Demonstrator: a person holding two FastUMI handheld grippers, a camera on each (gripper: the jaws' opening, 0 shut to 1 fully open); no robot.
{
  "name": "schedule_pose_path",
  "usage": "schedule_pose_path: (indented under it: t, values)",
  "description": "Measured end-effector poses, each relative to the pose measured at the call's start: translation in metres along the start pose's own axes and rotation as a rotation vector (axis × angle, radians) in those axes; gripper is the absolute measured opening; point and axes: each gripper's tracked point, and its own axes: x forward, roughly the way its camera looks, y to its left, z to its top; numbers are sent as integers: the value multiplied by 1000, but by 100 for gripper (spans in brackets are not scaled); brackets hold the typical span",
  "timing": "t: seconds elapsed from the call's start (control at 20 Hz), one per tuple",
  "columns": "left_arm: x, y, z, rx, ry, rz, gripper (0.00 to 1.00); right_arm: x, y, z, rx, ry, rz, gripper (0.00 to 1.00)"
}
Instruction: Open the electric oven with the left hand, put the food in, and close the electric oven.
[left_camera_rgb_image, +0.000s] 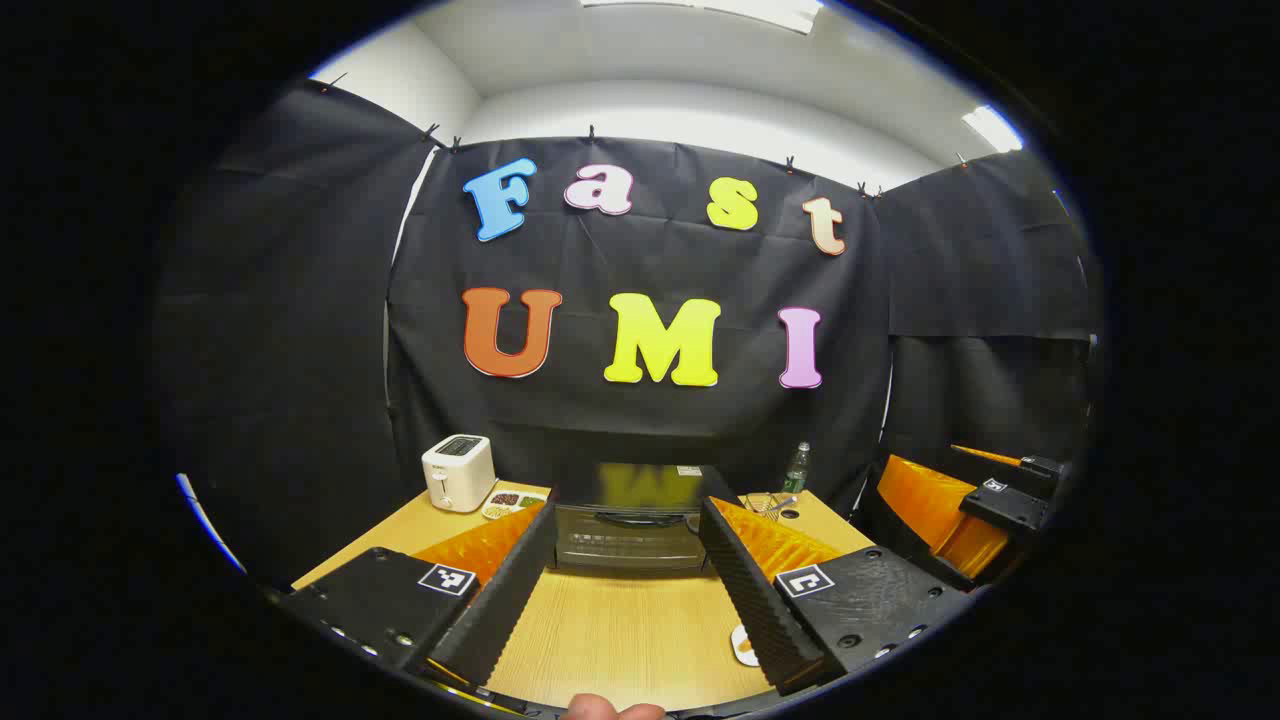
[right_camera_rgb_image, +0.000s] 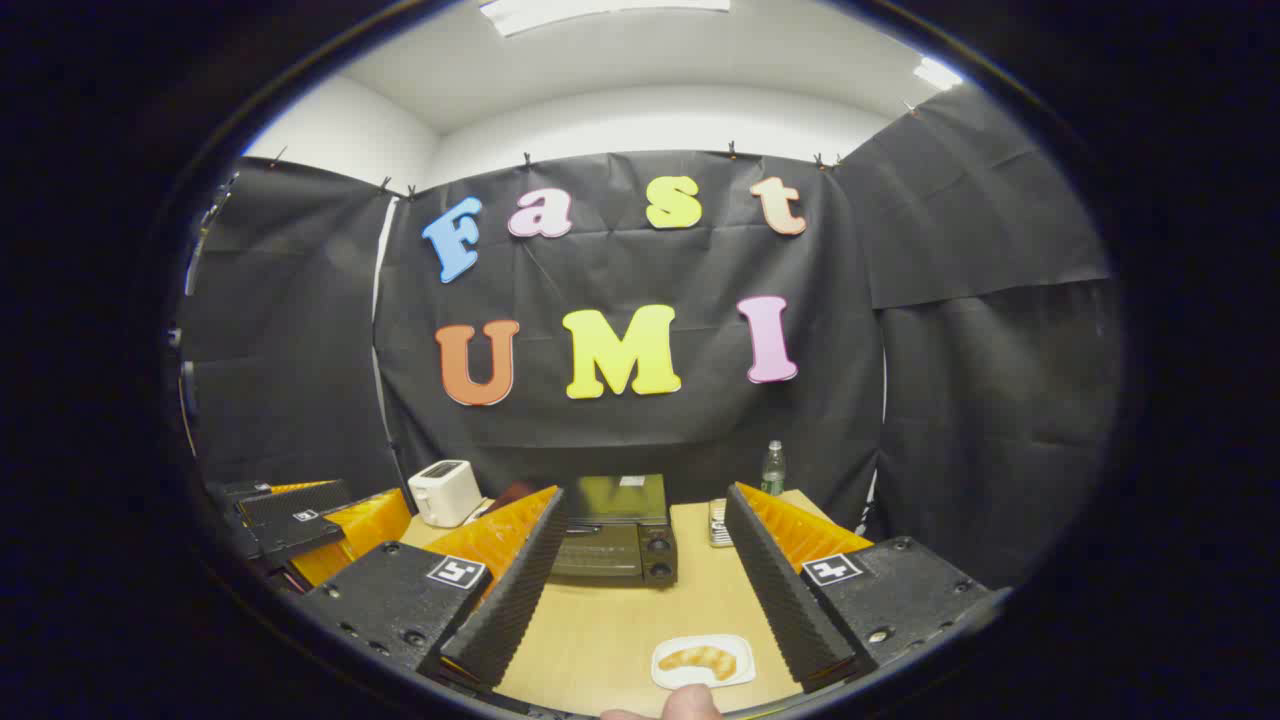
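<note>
White plate with a croissant before the shut oven

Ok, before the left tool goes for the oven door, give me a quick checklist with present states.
1. Oven door closed, ready to open: ok.
2. Left tool open, holding nothing: ok.
3. Left tool lined up with the oven, door handle between its fingers in the left gripper view: ok.
4. Table bare between left tool and oven: ok.
5. Food waiting: croissant on its white plate, near the right tool: ok.
6. Right tool open: ok.
</note>
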Motion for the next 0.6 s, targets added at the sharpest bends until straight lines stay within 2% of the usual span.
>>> schedule_pose_path:
  t: [0.6]
  values:
    - [1,-1,1,18,-12,3,93,-1,-4,1,-19,-3,0,97]
